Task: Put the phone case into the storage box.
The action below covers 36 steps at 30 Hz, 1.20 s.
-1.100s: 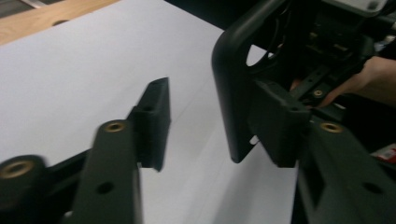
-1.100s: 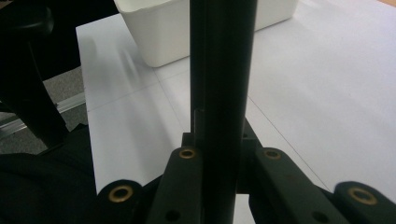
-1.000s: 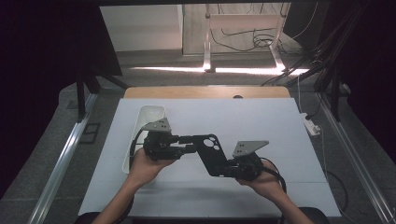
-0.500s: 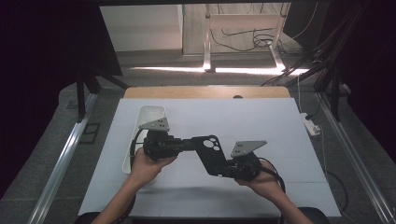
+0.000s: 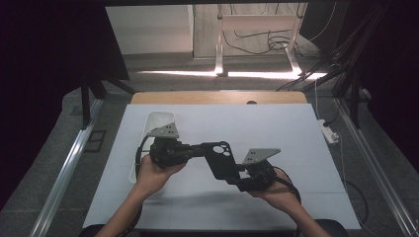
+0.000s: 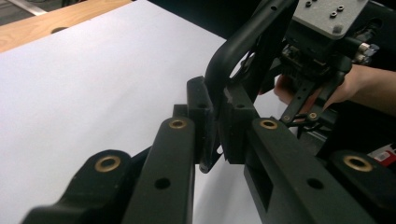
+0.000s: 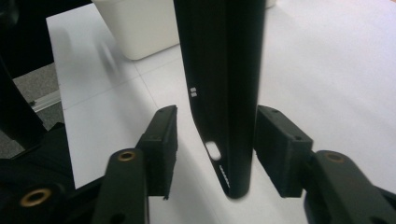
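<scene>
- The black phone case (image 5: 221,159) hangs above the white table (image 5: 296,133), between the two grippers.
- The left gripper (image 6: 212,123) is clamped on the case's edge; its pads hide that part.
- The right gripper (image 7: 215,140) has just been opening: its pads stand clear of the case between them.
- A white bin (image 5: 157,123) sits half hidden behind the left gripper.

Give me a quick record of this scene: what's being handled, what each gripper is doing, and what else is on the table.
held item: black phone case
left gripper: shut on the case's edge
right gripper: jaws have just been opening; case between them, pads apart from it
surface: white table
other item: white bin, far side of the left gripper
</scene>
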### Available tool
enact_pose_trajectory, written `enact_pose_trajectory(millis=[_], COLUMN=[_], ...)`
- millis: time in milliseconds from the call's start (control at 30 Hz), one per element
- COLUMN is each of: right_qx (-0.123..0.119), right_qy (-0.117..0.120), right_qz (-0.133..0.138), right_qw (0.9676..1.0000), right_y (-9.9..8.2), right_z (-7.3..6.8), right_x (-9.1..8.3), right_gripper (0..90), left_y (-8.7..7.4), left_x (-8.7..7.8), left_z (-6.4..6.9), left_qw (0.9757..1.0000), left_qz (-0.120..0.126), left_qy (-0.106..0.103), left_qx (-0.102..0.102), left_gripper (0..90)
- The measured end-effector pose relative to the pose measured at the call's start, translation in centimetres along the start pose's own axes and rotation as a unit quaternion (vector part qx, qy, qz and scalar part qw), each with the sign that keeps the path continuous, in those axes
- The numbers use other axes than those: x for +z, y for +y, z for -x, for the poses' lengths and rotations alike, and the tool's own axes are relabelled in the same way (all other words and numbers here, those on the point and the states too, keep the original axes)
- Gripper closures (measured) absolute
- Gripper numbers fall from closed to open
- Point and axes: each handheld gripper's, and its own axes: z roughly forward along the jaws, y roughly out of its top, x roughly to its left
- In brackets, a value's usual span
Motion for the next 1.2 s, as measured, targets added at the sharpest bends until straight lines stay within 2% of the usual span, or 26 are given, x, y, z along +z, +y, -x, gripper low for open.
enact_pose_trajectory(millis=[100,167,300,567,667,700,733,833,900,1200], right_qx=[0.008,0.02,0.026,0.022,0.032,0.032,0.032,0.032,0.036,0.059], right_qy=[-0.003,-0.009,-0.012,-0.023,-0.025,-0.025,-0.026,-0.036,-0.035,-0.046], right_qz=[-0.005,-0.014,-0.021,-0.033,-0.027,-0.027,-0.027,-0.03,-0.032,-0.019], right_qw=[1.0,0.9997,0.9993,0.9989,0.9988,0.9988,0.9988,0.9984,0.9982,0.997], right_y=[-0.1,-0.1,-0.2,-0.5,-0.7,-0.7,-0.9,-1.2,-1.5,-3.0], right_z=[0.2,0.3,0.5,0.6,0.7,0.7,0.8,0.8,0.9,1.9], right_x=[-0.1,-0.2,-0.1,-0.6,-1.0,-1.0,-1.2,-1.4,-1.8,-3.5], right_gripper=[42.7,35.0,29.1,21.1,11.3,11.3,6.6,4.1,2.2,0.3], left_y=[0.0,0.1,0.2,0.2,0.2,0.2,0.2,0.3,0.3,0.8], left_x=[-0.3,-0.5,-1.0,-1.9,-2.3,-2.4,-2.6,-2.9,-3.2,-4.5], left_z=[-0.3,-0.4,-0.7,-1.5,-1.8,-1.9,-2.1,-2.3,-2.5,-3.2], left_qw=[1.0,0.9999,0.9997,0.9991,0.999,0.999,0.9987,0.9984,0.9982,0.9974], left_qz=[-0.002,-0.003,-0.006,-0.01,-0.007,-0.008,-0.01,-0.011,-0.01,-0.008], left_qy=[0.006,0.012,0.023,0.039,0.043,0.044,0.05,0.054,0.058,0.071], left_qx=[0.002,0.004,0.009,0.012,0.008,0.009,0.01,0.01,0.011,0.007], left_gripper=[83.2,83.2,83.2,83.2,83.2,83.2,83.2,83.2,83.1,83.1])
